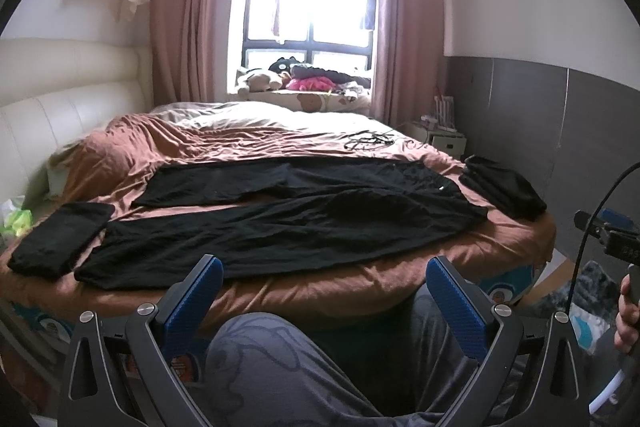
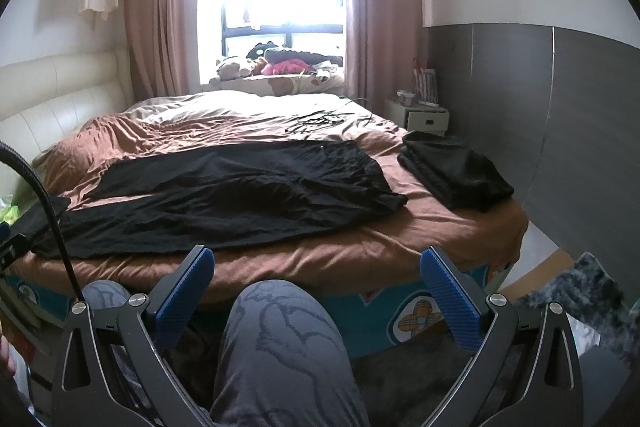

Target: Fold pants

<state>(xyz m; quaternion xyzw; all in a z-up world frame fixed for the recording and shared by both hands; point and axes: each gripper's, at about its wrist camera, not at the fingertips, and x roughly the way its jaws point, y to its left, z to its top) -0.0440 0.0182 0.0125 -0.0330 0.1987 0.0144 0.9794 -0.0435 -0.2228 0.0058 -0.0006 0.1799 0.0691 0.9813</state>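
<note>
Black pants [image 1: 280, 223] lie spread along the bed's [image 1: 340, 275] near edge; both hand-held grippers [image 1: 324, 279] [image 2: 318, 269] hover apart, empty.

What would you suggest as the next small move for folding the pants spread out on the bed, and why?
Probably bring both grippers forward to the near leg's edge. The black pants lie unfolded across the bed, while the left gripper and right gripper hang open and empty short of the mattress, above the person's knees.
</note>
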